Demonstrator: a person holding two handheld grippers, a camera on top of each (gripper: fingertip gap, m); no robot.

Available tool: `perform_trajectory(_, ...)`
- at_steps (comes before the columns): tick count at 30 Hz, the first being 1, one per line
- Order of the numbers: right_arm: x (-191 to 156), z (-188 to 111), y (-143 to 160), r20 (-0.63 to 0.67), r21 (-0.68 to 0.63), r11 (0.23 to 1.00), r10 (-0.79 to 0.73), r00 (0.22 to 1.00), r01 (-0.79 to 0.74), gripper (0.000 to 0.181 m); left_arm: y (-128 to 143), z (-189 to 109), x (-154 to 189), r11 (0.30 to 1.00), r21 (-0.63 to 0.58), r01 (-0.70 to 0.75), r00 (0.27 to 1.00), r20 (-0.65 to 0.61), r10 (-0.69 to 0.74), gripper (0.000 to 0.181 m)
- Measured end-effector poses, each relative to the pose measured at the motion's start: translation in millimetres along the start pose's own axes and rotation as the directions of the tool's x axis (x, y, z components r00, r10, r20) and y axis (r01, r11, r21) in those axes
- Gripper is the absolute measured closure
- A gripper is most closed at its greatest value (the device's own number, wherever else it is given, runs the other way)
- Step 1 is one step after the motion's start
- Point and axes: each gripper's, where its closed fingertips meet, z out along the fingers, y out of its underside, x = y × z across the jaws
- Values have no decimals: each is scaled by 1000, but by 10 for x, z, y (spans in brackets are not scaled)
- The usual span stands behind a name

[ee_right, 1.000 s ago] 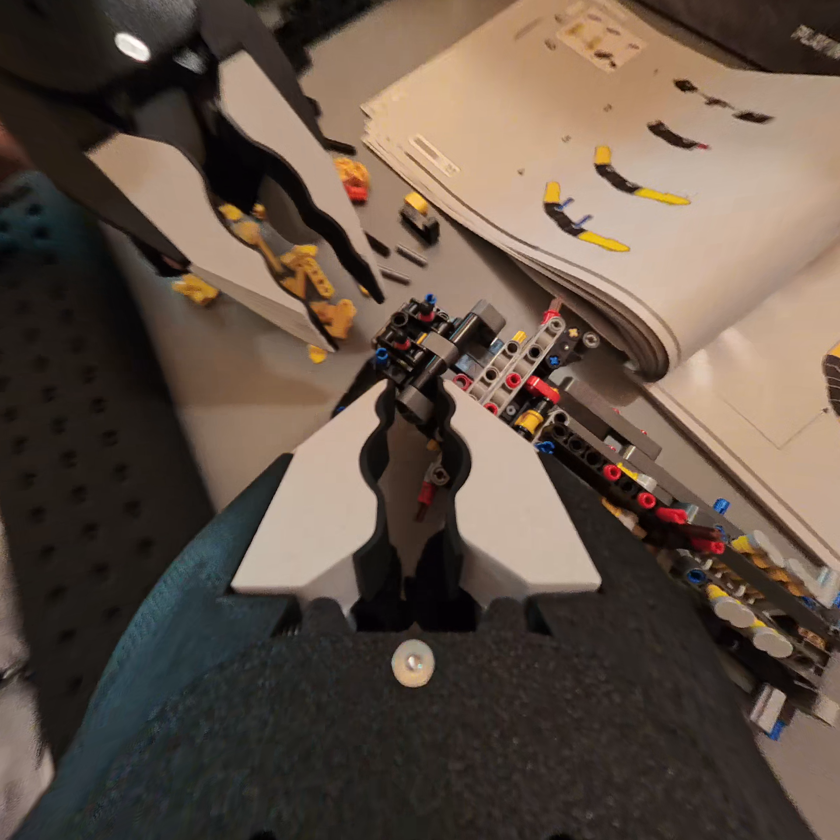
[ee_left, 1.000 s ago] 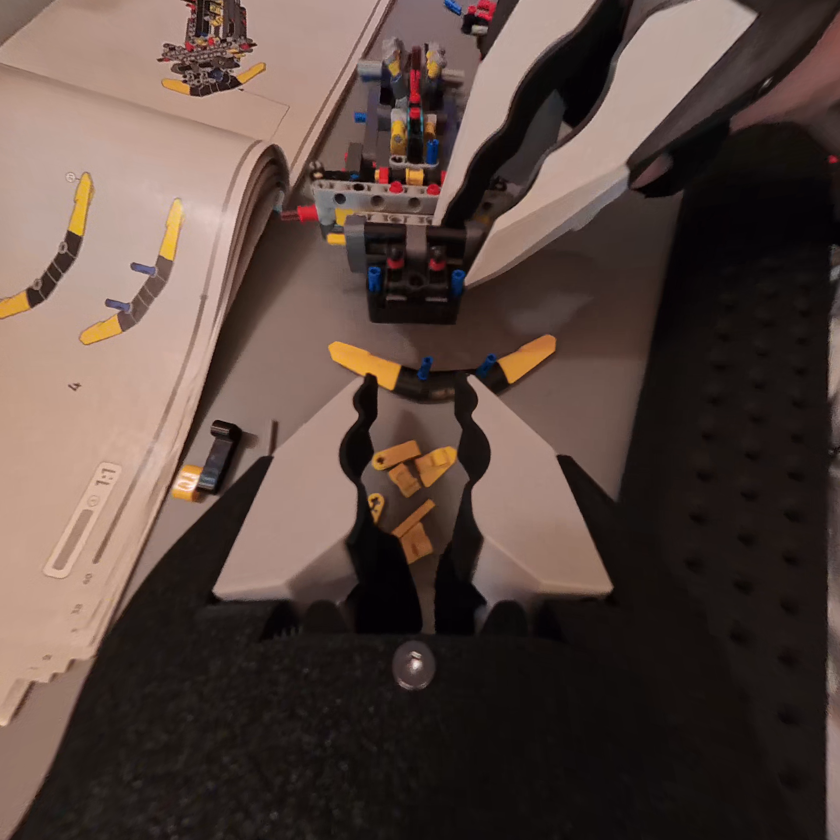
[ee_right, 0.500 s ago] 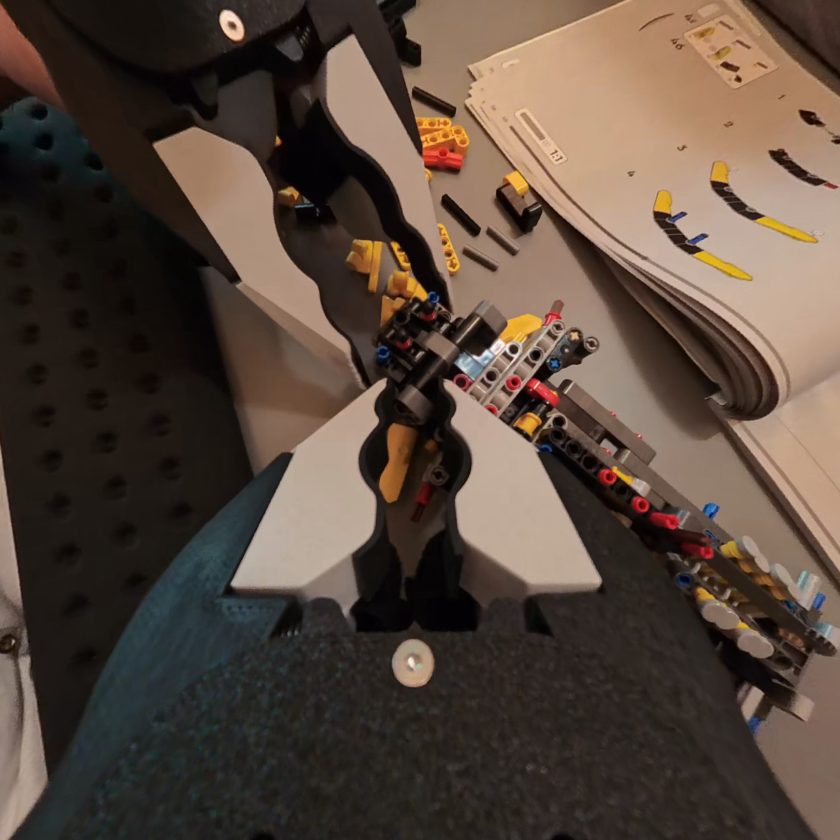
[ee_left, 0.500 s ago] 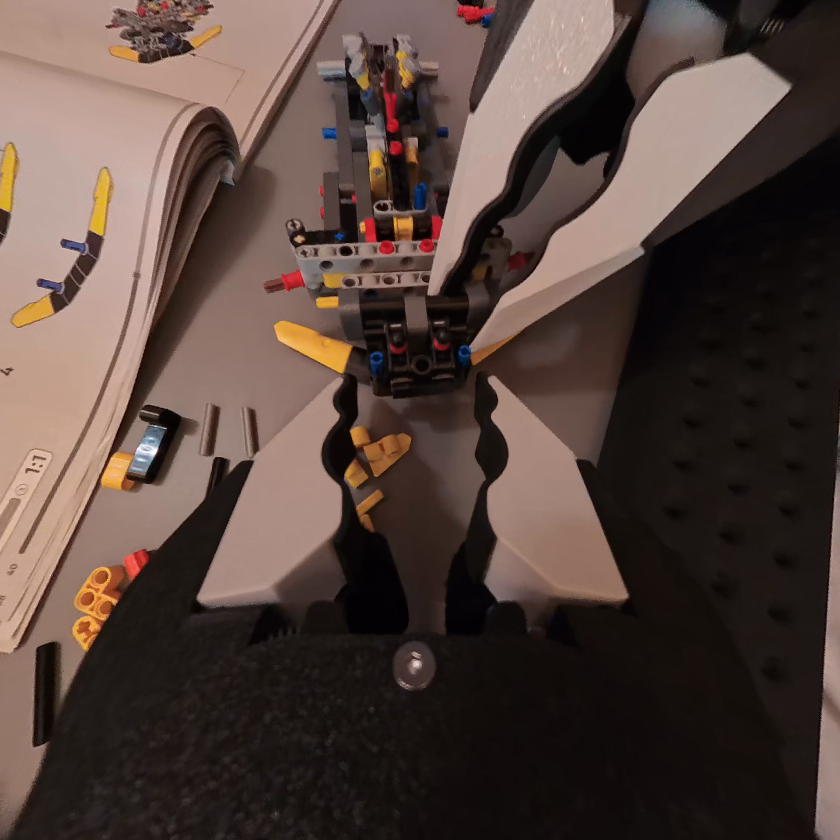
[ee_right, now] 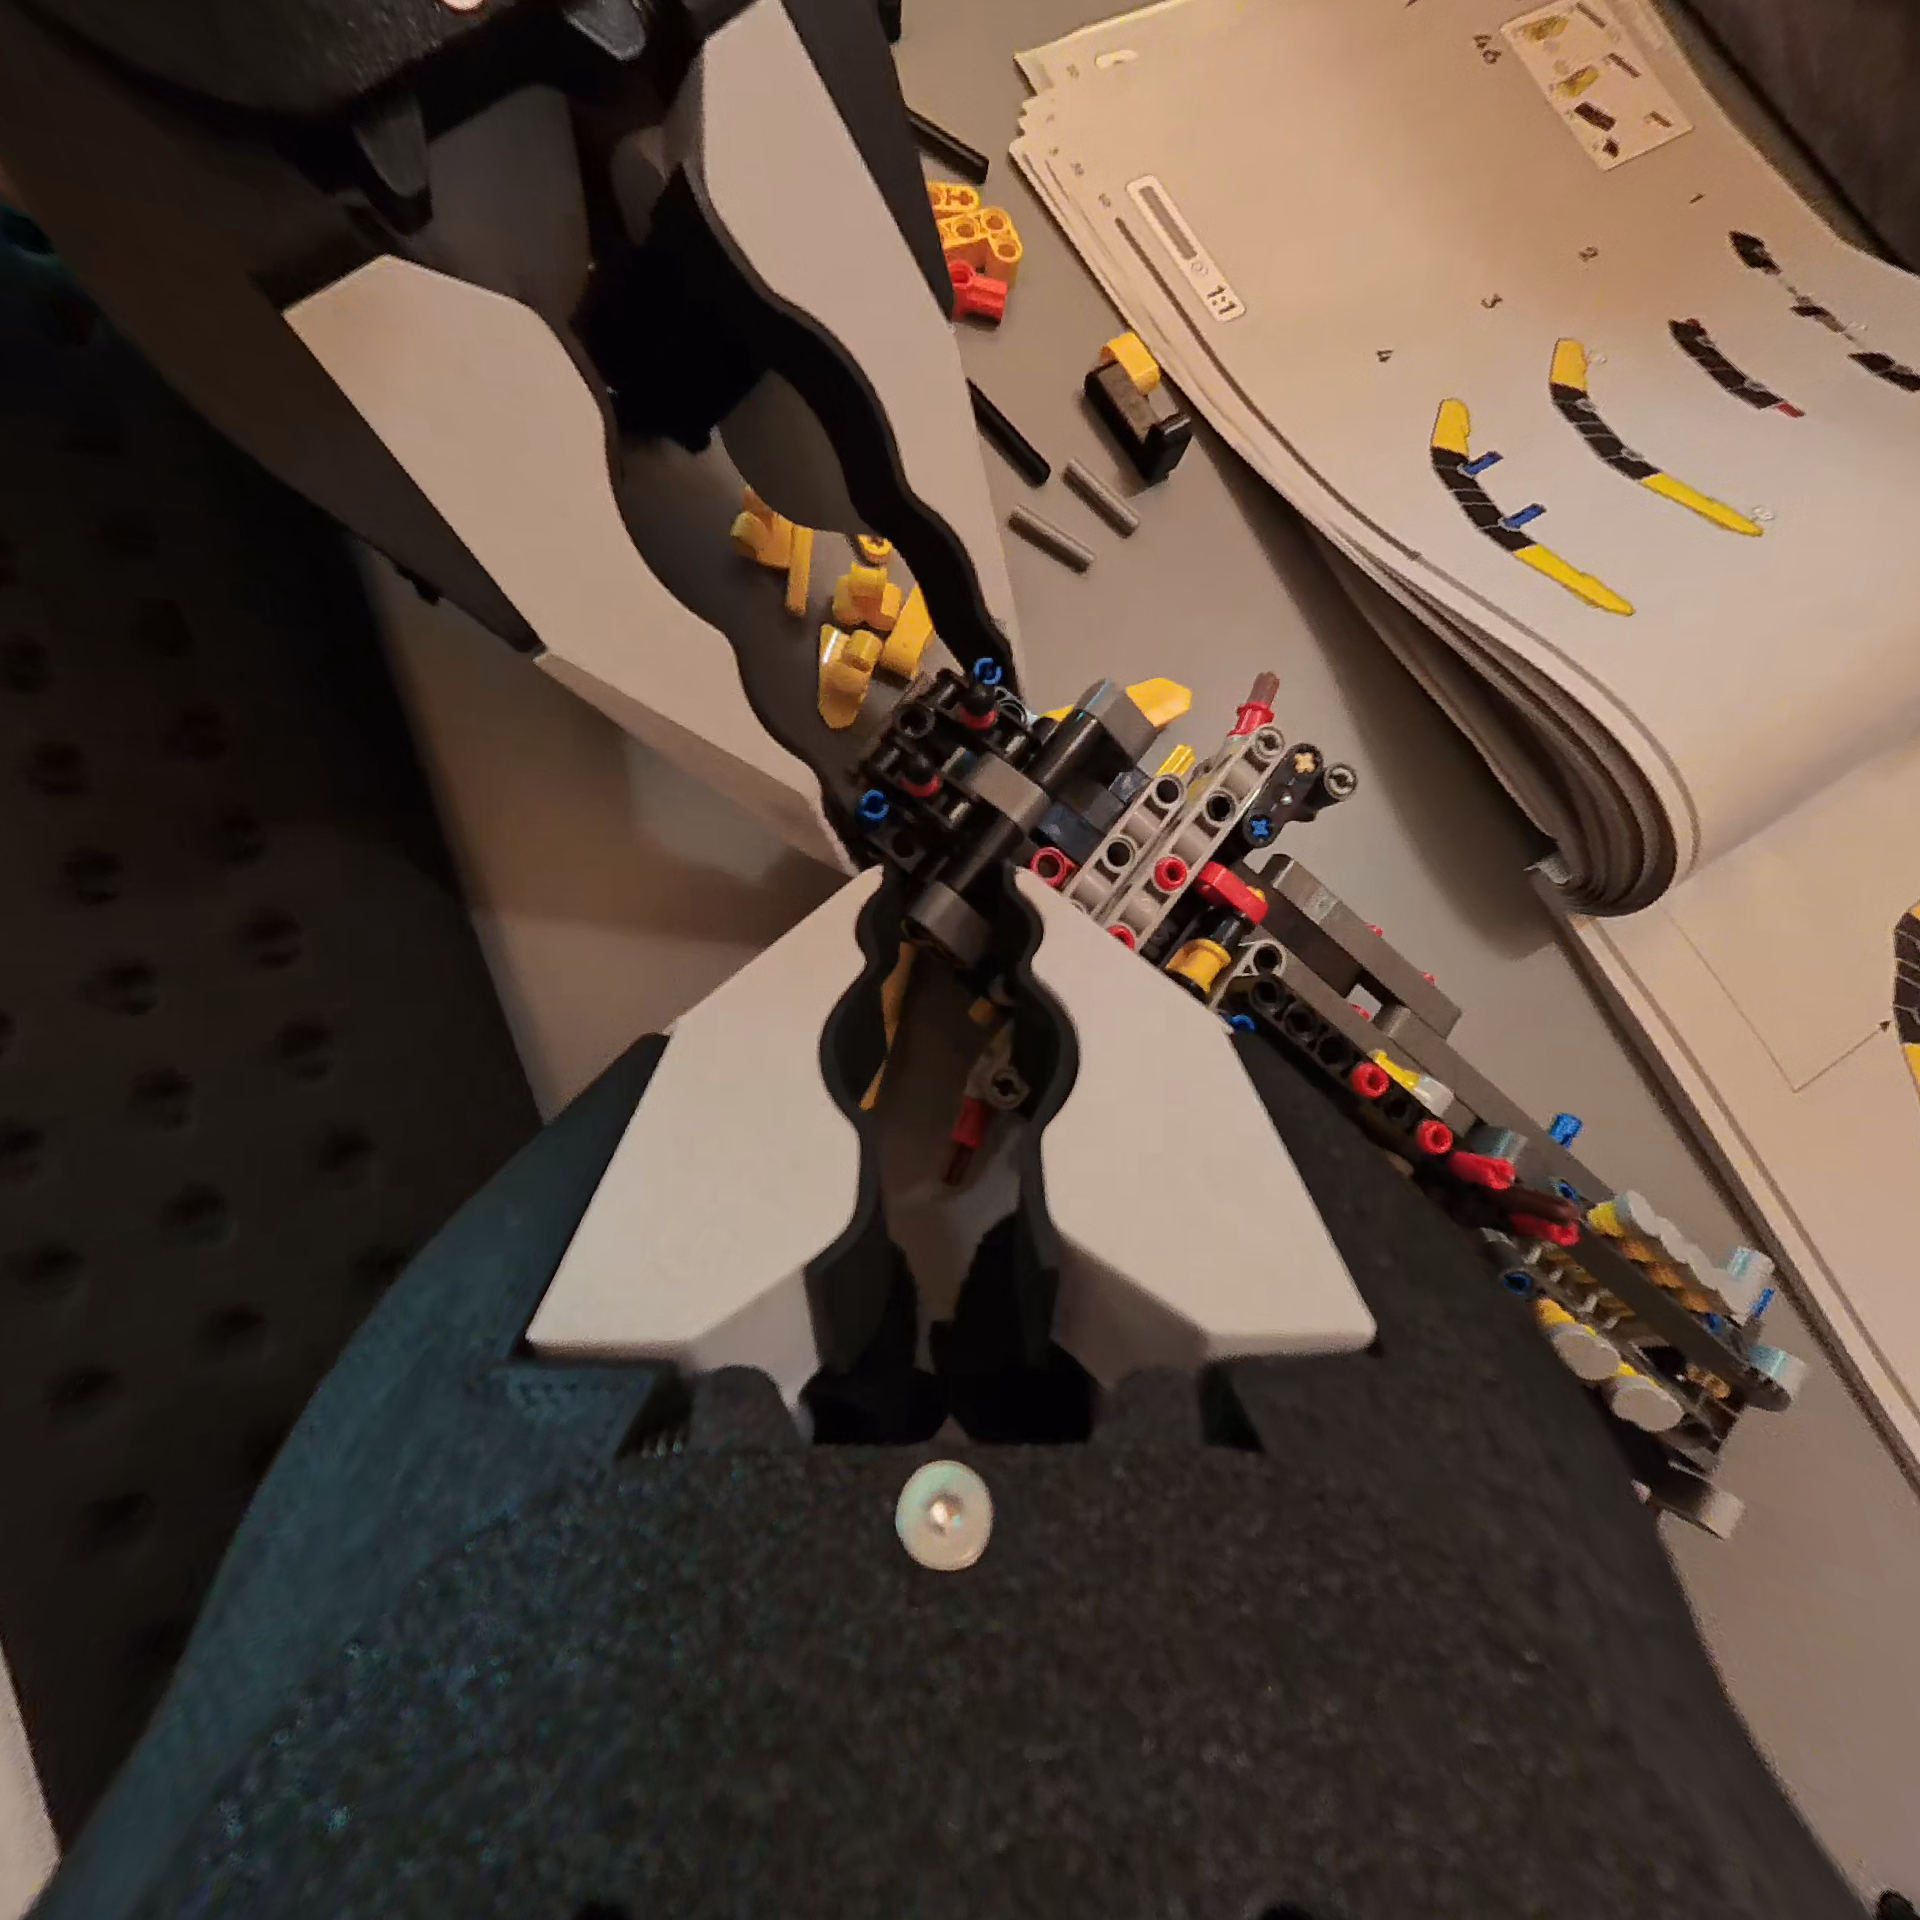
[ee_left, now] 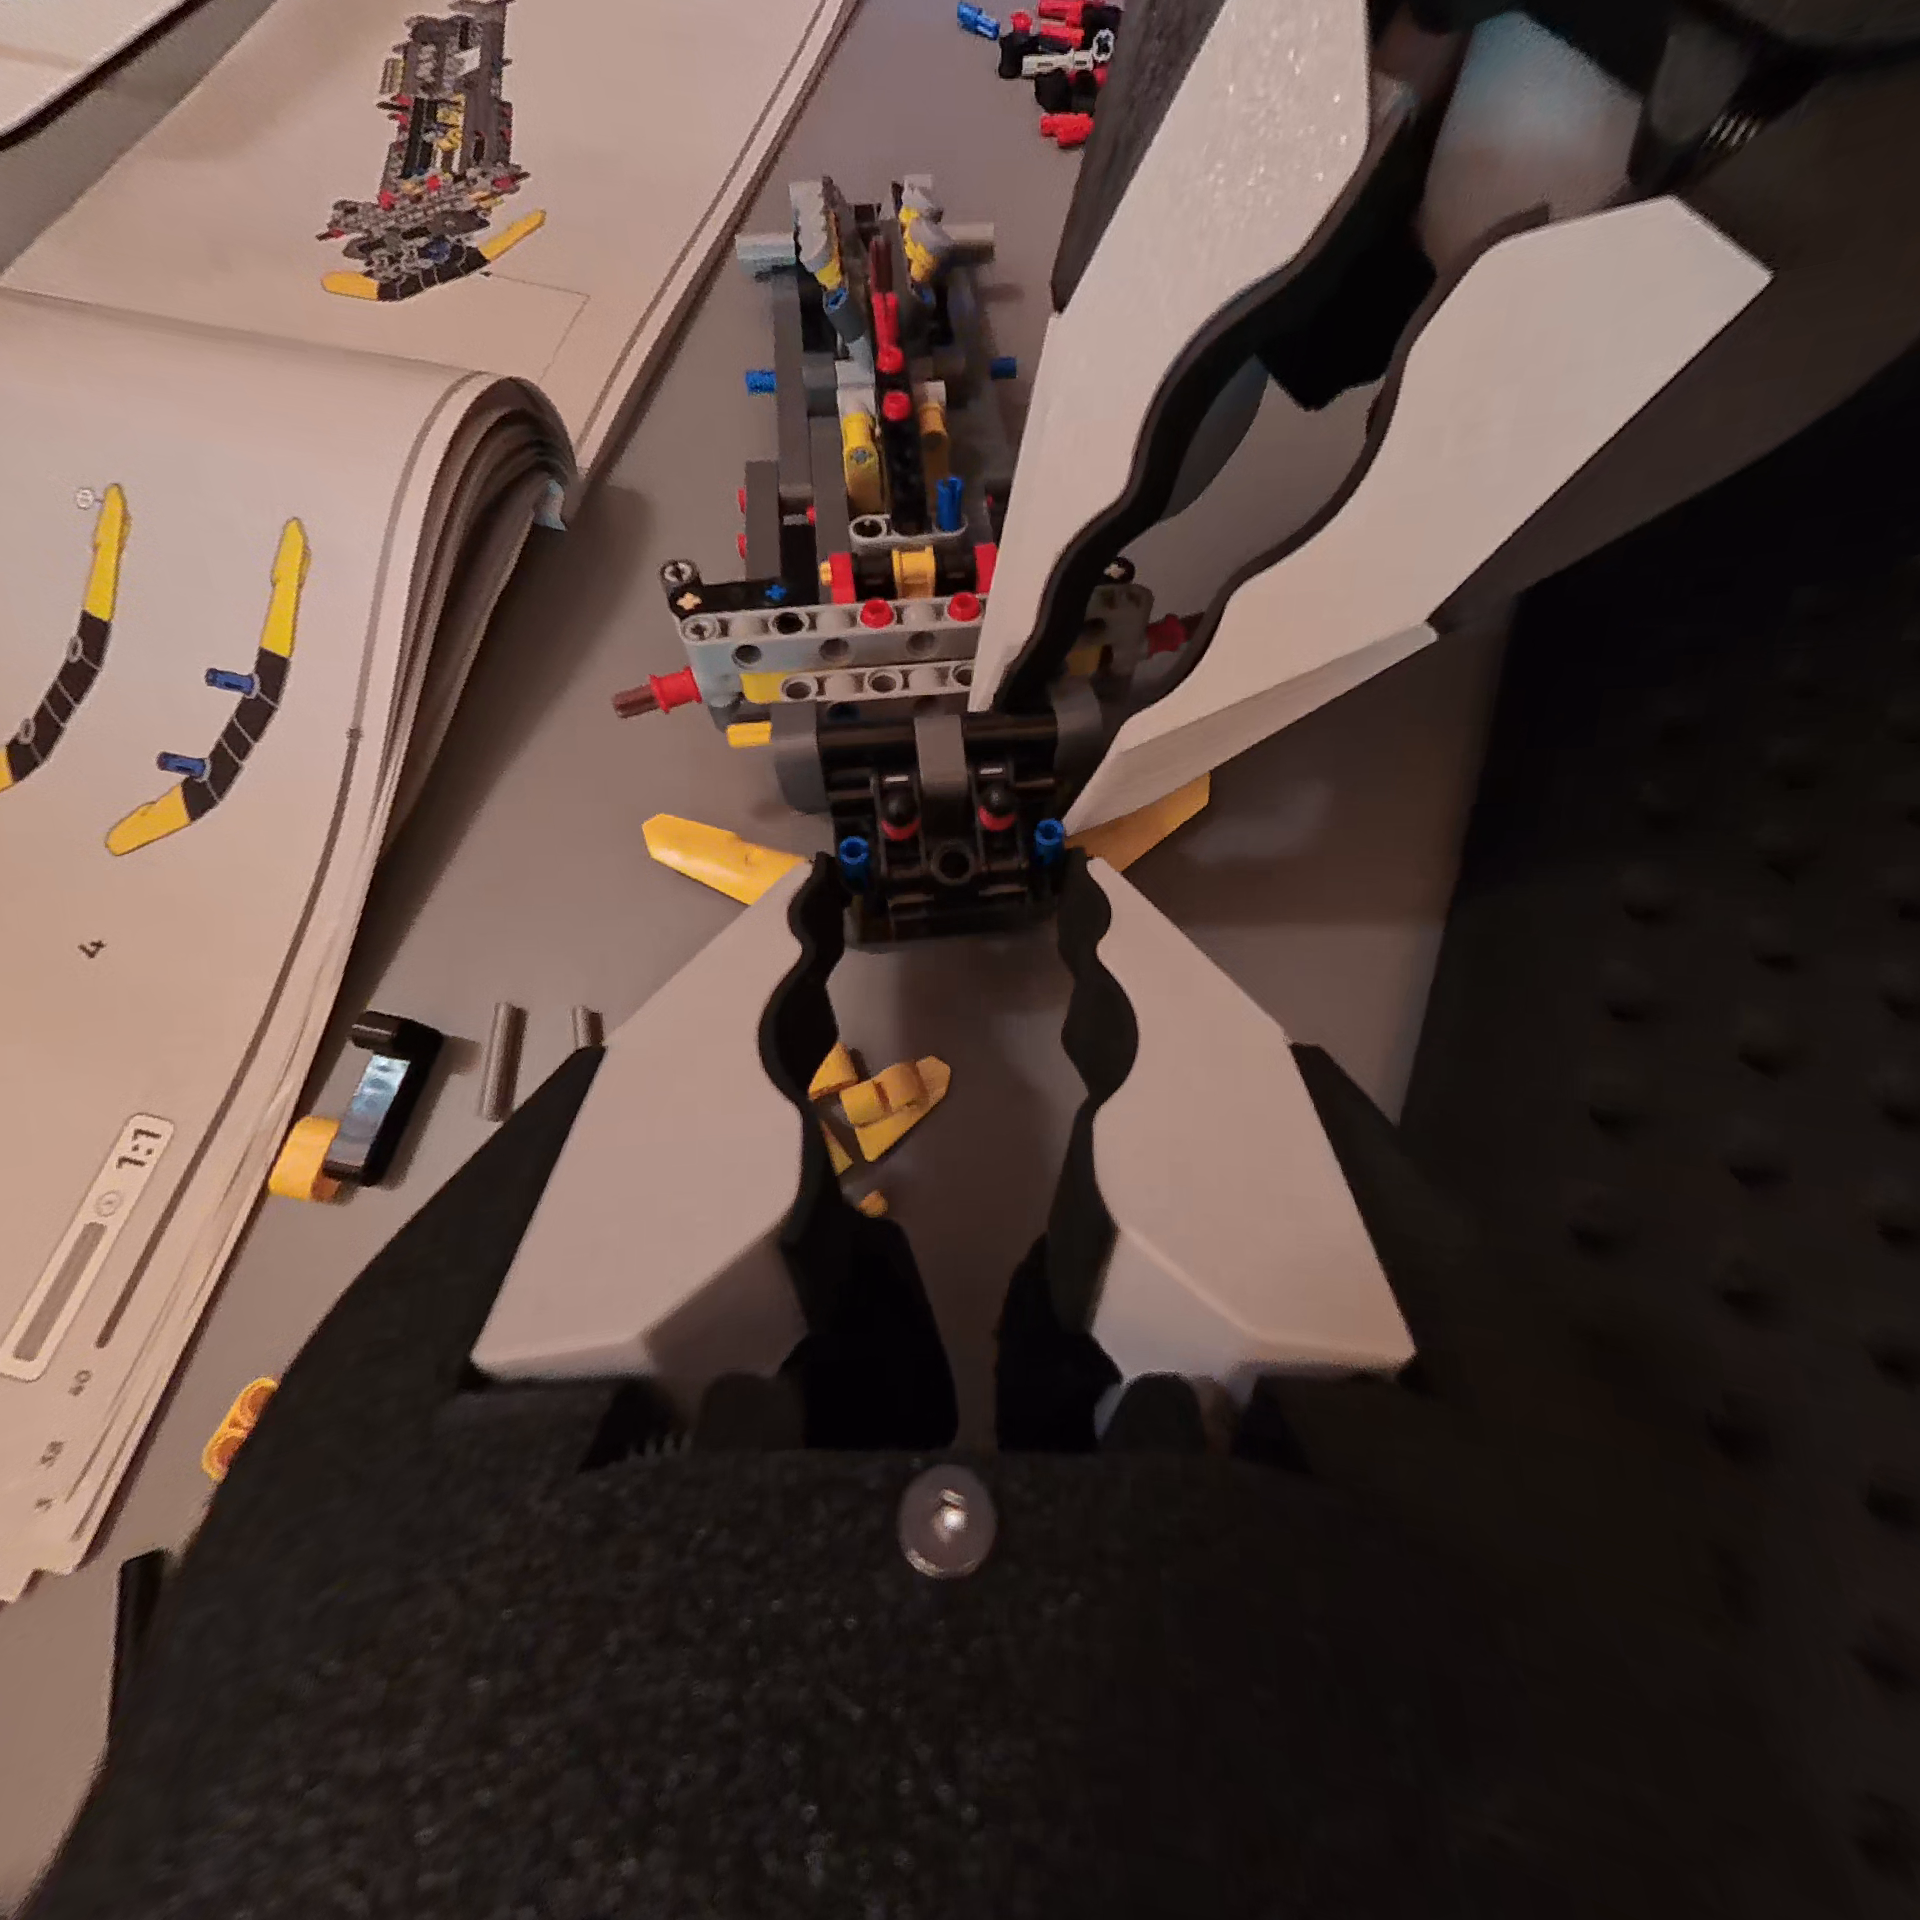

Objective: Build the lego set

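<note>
The long lego chassis (ee_left: 873, 436) lies on the grey table, also in the right wrist view (ee_right: 1299, 997). My right gripper (ee_right: 951, 894) is shut on the grey and black front end of the chassis; it enters the left wrist view from the top right (ee_left: 1039, 748). My left gripper (ee_left: 951, 894) is open, its tips on either side of the black front block with the blue pins; the right wrist view shows it at top left (ee_right: 914, 748). A curved black bumper with yellow ends (ee_left: 707, 852) lies under the chassis front, its middle hidden.
The open instruction booklet (ee_left: 260, 675) lies left of the chassis. Loose yellow pieces (ee_left: 883, 1091) sit between my left fingers. A black and yellow piece (ee_left: 364, 1112) and two grey pins (ee_left: 504, 1060) lie by the booklet. Red and black parts (ee_left: 1060, 62) sit at the back. A black studded mat (ee_left: 1714, 1143) borders the right. My two grippers' fingertips are within a few centimetres of each other.
My left gripper brought the curved bumper up to the chassis front, let it go and opened wider. Its tips now flank the front block. The right gripper kept hold of the chassis.
</note>
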Motion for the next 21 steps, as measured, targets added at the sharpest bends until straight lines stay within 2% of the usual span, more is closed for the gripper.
perform_trajectory(15,44,6,66,-15,-58,998,-9,1000,8,164,4,76,-11,1000,-25,8,1000,-13,-8,141)
perform_trajectory(21,22,11,50,33,-24,999,49,998,-48,165,25,69,-12,1000,-30,8,1000,-13,-8,141)
